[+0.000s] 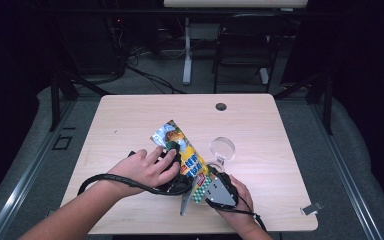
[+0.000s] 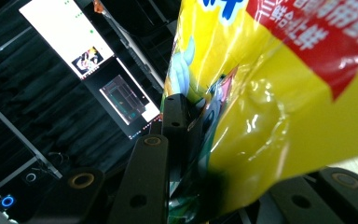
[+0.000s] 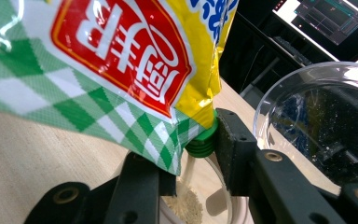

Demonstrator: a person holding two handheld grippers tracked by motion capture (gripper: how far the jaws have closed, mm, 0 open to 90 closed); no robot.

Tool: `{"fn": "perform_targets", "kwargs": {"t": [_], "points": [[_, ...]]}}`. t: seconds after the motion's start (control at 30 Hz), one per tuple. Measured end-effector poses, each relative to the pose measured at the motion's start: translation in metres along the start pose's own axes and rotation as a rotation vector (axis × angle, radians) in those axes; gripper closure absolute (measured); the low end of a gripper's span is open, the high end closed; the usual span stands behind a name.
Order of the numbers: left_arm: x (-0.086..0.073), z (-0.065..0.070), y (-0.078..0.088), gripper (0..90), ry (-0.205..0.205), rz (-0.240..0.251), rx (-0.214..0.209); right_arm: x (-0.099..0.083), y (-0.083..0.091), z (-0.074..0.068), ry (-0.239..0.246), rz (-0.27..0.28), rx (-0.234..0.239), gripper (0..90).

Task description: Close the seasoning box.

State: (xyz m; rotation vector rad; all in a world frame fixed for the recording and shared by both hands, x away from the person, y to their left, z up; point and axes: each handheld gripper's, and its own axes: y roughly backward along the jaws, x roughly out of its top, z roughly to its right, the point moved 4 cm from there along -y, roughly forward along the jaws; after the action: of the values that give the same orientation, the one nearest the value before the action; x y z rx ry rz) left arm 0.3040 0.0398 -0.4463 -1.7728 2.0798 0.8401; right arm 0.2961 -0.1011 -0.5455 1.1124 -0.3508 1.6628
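Note:
A yellow snack-style pouch (image 1: 186, 152) with a red label and green check print hangs tilted over the table, held at both ends. My left gripper (image 1: 172, 156) is shut on its upper part, and the foil (image 2: 279, 116) bulges between the jaws. My right gripper (image 1: 215, 189) is shut on the lower corner beside the green spout (image 3: 203, 140). A thin pale stream falls from the spout into a clear cup (image 3: 186, 205) that holds pale granules. The right gripper (image 3: 198, 158) stands just above that cup.
A clear round glass piece (image 1: 222, 148) lies just beyond the right gripper and shows large in the right gripper view (image 3: 317, 126). The wooden table (image 1: 130, 120) has a cable hole (image 1: 221, 106) at the back and a small metal clip (image 1: 311, 208) at the front right.

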Motion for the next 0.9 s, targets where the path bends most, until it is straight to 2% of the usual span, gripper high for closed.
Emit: {"fn": "perform_targets", "kwargs": {"t": [0.9], "points": [[0.0016,0.0009,0.0006,79.8,-0.016,0.001,0.001,-0.0013,-0.0022,-0.0015,0.0,-0.008,0.005,70.6]]}}
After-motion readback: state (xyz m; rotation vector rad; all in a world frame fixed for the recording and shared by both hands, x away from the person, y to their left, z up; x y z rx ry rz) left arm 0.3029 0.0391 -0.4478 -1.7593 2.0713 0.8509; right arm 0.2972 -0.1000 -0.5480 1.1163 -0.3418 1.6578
